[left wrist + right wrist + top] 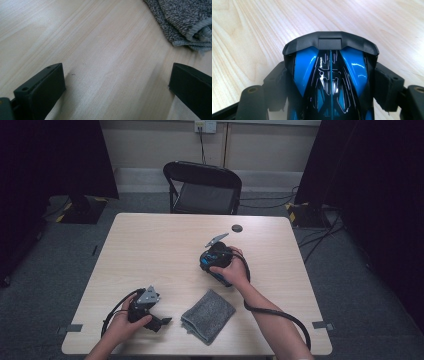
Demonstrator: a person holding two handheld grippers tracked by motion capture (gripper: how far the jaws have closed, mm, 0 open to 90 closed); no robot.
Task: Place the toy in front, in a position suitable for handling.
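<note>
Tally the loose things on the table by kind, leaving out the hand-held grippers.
Toy car, blue and black, held between the right hand-held gripper's jaws: 1
Grey cloth, folded, near the table's front edge: 1
Small dark round disc, near the far edge: 1
Total: 3

grippers: 2 — left gripper (161, 321), right gripper (214, 251) | toy cars: 1 — blue-and-black toy car (330, 82), between the right fingers | cloths: 1 — grey cloth (208, 314), beyond the left fingers | discs: 1 — black disc (237, 228) | chairs: 1 — chair (203, 187) | tables: 1 — table (150, 245)
</note>
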